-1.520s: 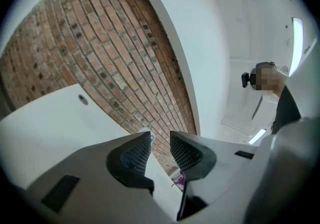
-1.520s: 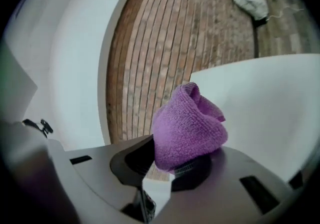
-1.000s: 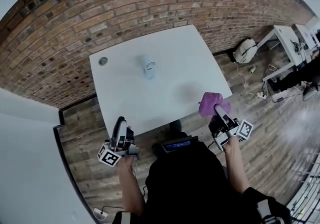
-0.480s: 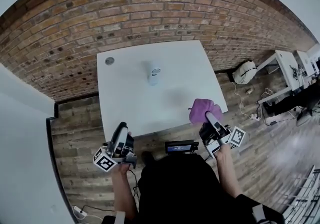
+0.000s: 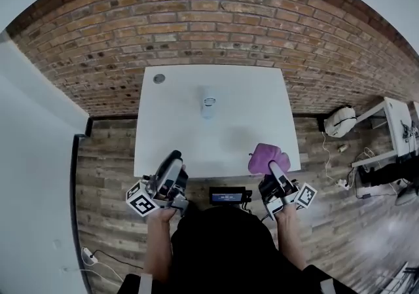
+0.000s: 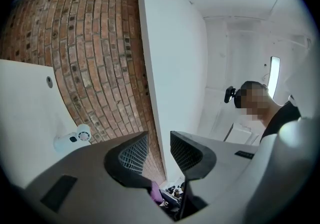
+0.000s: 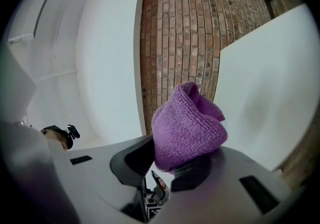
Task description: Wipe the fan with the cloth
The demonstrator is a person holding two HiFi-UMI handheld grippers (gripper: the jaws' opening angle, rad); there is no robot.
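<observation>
Purple cloth [image 5: 265,157] is clamped in the right gripper [image 5: 275,169] at the table's [image 5: 177,129] five o'clock, the left gripper [image 5: 171,162] at seven is half-open and empty, and the fan [image 5: 209,104] near twelve looks not yet wiped.

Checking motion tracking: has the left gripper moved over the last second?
Yes, slightly. Judged against the table, the left gripper now sits farther right of the table's near left corner, along the near edge, than a second ago.
</observation>
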